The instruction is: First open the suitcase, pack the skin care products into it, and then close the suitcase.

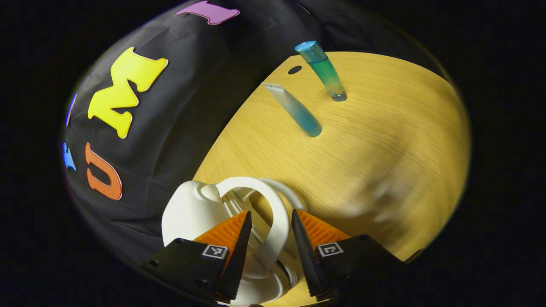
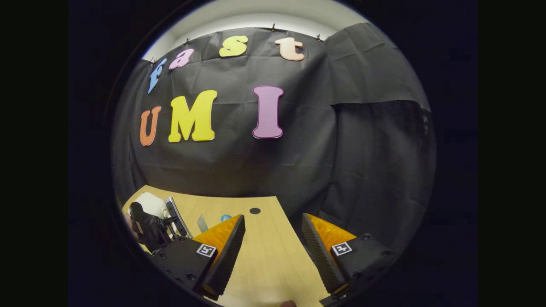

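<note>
A pale wooden surface (image 1: 384, 140) sits against the booth's black cloth wall; near its edge, closest to the left gripper (image 1: 271, 232), lies the small white suitcase (image 1: 192, 211), which looks closed or barely cracked; its arched handle (image 1: 273, 213) passes between the left fingers (image 1: 232, 234), which stand part open on either side of it, and I cannot tell whether either pad touches it. Beyond the suitcase, well apart from it, stand two skin care products: a frosted blue tube (image 1: 296, 111) and, farther off, a green-blue bottle (image 1: 326, 72); both upright and narrow.

The right gripper (image 2: 273, 245) hovers wide open over bare wood, holding nothing, well off to the side of the suitcase (image 2: 149, 202).

Risks, as I judge them: the handle is smooth and rounded, so a loose grip may slip off it; pulling on it may drag or tip the light suitcase off the nearby edge instead of opening it, since nothing braces it; a sliding suitcase could topple the tube and bottle.
</note>
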### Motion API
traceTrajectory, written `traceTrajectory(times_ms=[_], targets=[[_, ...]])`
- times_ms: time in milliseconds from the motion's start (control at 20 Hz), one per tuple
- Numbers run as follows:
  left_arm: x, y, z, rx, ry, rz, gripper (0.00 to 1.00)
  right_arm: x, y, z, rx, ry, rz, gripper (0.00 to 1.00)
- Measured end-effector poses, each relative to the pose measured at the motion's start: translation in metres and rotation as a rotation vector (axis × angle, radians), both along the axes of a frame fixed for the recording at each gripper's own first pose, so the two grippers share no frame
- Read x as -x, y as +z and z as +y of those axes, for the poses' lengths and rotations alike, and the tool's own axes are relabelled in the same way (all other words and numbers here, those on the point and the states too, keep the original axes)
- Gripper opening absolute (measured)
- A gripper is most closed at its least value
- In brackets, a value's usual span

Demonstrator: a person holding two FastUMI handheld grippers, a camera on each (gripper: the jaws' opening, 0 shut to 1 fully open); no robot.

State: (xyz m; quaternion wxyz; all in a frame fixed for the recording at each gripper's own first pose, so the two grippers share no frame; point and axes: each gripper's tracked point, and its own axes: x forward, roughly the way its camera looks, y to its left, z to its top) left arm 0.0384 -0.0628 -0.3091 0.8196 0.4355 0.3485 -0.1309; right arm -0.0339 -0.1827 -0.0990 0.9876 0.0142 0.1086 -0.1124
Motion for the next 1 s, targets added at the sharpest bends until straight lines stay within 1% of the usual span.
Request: traceTrajectory(times_ms=[50, 150, 200, 300, 350, 400, 450, 500, 550, 650, 800, 900, 1000], targets=[[0.0, -0.001, -0.001, 0.002, 0.005, 0.007, 0.52, -0.002, 0.001, 0.002, 0.003, 0.009, -0.002, 0.79], [0.002, 0.0, -0.002, 0.006, 0.007, 0.016, 0.39, -0.005, 0.003, 0.005, 0.011, 0.023, -0.009, 0.8], [0.002, 0.002, -0.004, 0.013, 0.012, 0.015, 0.38, -0.005, 0.004, 0.007, 0.012, 0.027, -0.01, 0.8], [0.002, 0.005, -0.007, 0.039, 0.029, 0.013, 0.31, -0.006, 0.006, 0.011, 0.012, 0.034, -0.012, 0.81], [0.002, 0.008, -0.008, 0.045, 0.035, 0.01, 0.27, -0.006, 0.007, 0.013, 0.014, 0.038, -0.013, 0.81], [0.003, 0.013, -0.009, 0.053, 0.04, 0.002, 0.24, -0.005, 0.008, 0.016, 0.016, 0.042, -0.017, 0.81], [0.003, 0.02, -0.01, 0.06, 0.043, -0.012, 0.2, -0.004, 0.012, 0.018, 0.019, 0.045, -0.022, 0.8], [0.004, 0.029, -0.01, 0.071, 0.051, -0.03, 0.18, -0.003, 0.015, 0.021, 0.022, 0.048, -0.029, 0.8], [0.005, 0.04, -0.009, 0.096, 0.065, -0.051, 0.14, -0.003, 0.021, 0.024, 0.022, 0.049, -0.038, 0.8], [0.008, 0.075, -0.002, 0.177, 0.094, -0.122, 0.09, -0.004, 0.029, 0.031, 0.015, 0.058, -0.054, 0.8], [0.007, 0.144, 0.022, 0.292, 0.138, -0.262, 0.05, -0.009, 0.044, 0.052, 0.006, 0.083, -0.082, 0.8], [0.005, 0.188, 0.055, 0.37, 0.182, -0.338, 0.03, -0.014, 0.05, 0.071, 0.016, 0.114, -0.085, 0.8], [-0.001, 0.222, 0.099, 0.436, 0.217, -0.407, 0.03, -0.017, 0.059, 0.093, 0.023, 0.154, -0.097, 0.8]])
